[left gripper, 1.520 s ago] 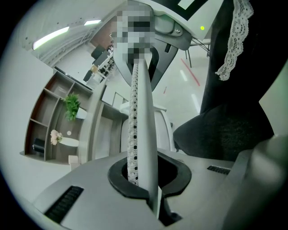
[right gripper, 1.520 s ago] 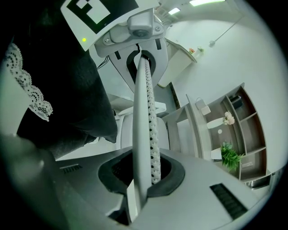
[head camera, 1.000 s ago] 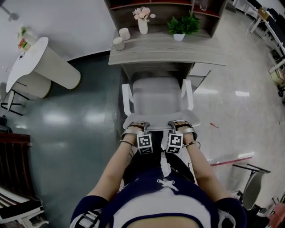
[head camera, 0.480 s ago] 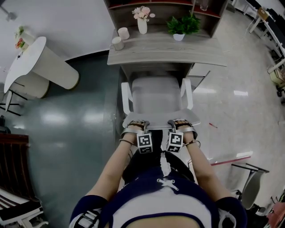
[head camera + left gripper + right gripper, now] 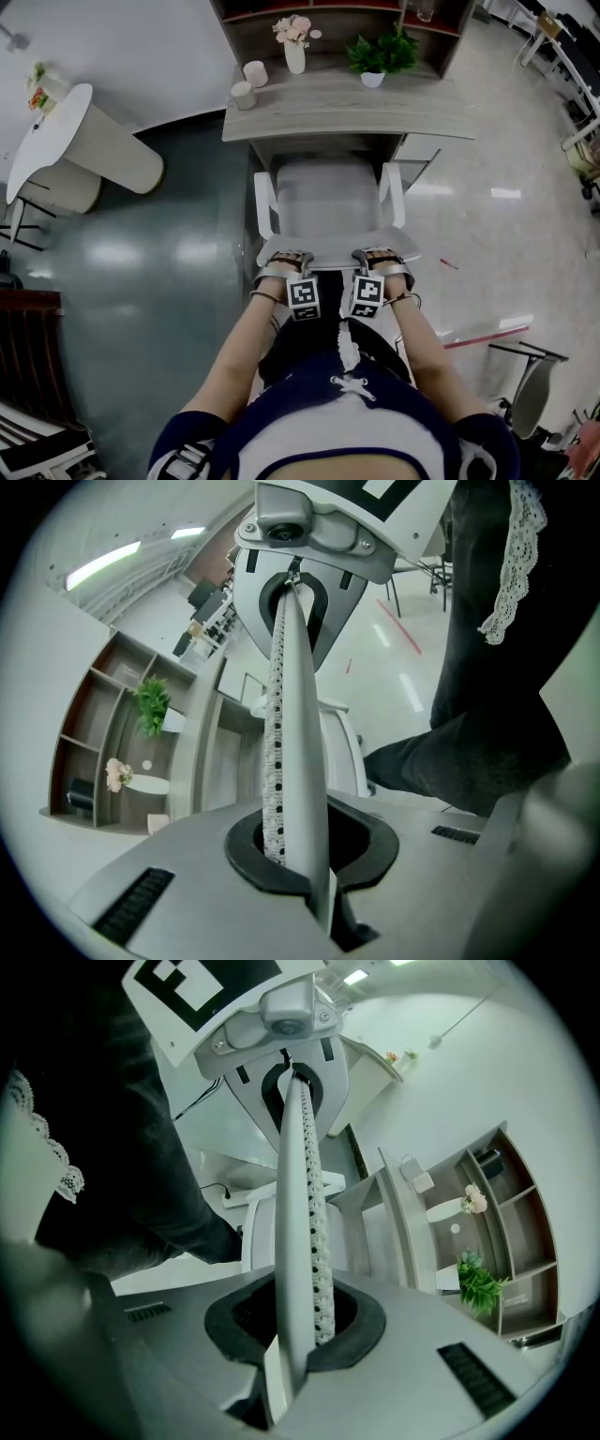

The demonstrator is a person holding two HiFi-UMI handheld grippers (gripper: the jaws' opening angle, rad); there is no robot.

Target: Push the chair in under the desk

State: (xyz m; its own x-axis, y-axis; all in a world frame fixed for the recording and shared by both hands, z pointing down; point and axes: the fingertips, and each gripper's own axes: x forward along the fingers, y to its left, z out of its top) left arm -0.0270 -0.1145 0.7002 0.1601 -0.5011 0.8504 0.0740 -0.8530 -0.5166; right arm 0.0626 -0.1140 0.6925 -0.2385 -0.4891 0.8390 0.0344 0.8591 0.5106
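- In front of the wooden desk [image 5: 347, 108], the white chair [image 5: 328, 202] faced it, the front of its seat at the desk's near edge and most of the seat out from under it.
- The left gripper [image 5: 286, 261] was clamped on the top edge of the backrest [image 5: 295, 714], the thin perforated edge running between its closed jaws.
- The right gripper [image 5: 375, 258] gripped the same edge just beside it.
- On the desk stood a vase of flowers [image 5: 293, 42], a potted plant [image 5: 380, 54] and two cups [image 5: 243, 94].

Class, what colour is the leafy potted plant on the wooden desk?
Green: leafy potted plant, best in the head view.
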